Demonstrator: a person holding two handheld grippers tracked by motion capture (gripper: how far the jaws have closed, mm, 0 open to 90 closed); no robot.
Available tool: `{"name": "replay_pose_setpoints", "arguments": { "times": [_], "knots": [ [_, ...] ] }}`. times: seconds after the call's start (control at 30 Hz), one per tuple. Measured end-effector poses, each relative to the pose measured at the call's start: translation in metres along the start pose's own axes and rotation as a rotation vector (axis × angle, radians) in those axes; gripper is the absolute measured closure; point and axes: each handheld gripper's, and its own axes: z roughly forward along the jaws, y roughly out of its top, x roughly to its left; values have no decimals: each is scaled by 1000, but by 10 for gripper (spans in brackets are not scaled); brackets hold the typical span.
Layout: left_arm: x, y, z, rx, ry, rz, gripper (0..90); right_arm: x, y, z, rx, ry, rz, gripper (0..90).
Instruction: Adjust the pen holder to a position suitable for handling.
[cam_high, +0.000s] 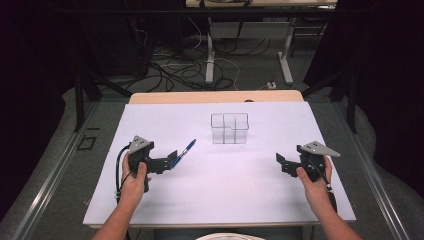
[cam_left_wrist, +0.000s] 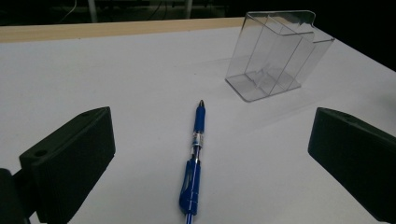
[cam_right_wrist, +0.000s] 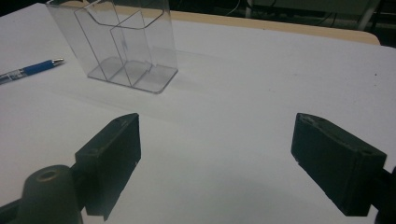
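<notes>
Pen (cam_left_wrist: 196, 154) is the thing in play, blue, lying flat on the white surface (cam_high: 220, 190), with its tip aimed away from the person toward the far right and its clip end nearest the left claw (cam_high: 172, 159).

Taking things from big to small, the white surface comes first: it covers nearly the whole top, leaving a strip of pale wood bare along the far edge. Next comes the clear organiser (cam_high: 229, 128), a see-through plastic box split into compartments by inner walls. It stands upright near the middle of the far half, well apart from both hands and with nothing in it that I can see. From the left gripper view it sits beyond the pen and off to the right; from the right gripper view it sits ahead and to the left, with the pen's tip showing past it at the left edge.

Then the two claws. The left one is held low over the surface by the person's left hand (cam_high: 134, 182), its black jaws spread wide with the pen lying between them, touched by neither. The right claw (cam_high: 281, 162), in the right hand (cam_high: 314, 184), hangs over bare surface at the right side, jaws likewise spread wide and holding nothing.
</notes>
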Motion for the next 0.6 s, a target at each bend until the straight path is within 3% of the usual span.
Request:
{"name": "replay_pose_setpoints", "arguments": {
  "times": [0.13, 0.23, 0.47, 0.6],
  "knots": [
    [0, 2, 0, 6, -18, -13, 9, 0, -1, -3, 5, -2, -13, 155],
    [-2, 3, 2, 18, -23, 1, 8, -1, 1, -5, -10, -11, -18, 155],
    [-10, 18, 5, 29, 19, 16, 11, 1, 1, -7, -2, -23, -16, 155],
    [-14, 27, 11, 30, 35, 42, 92, 2, 2, -10, -1, -29, -18, 155]
  ]
}}
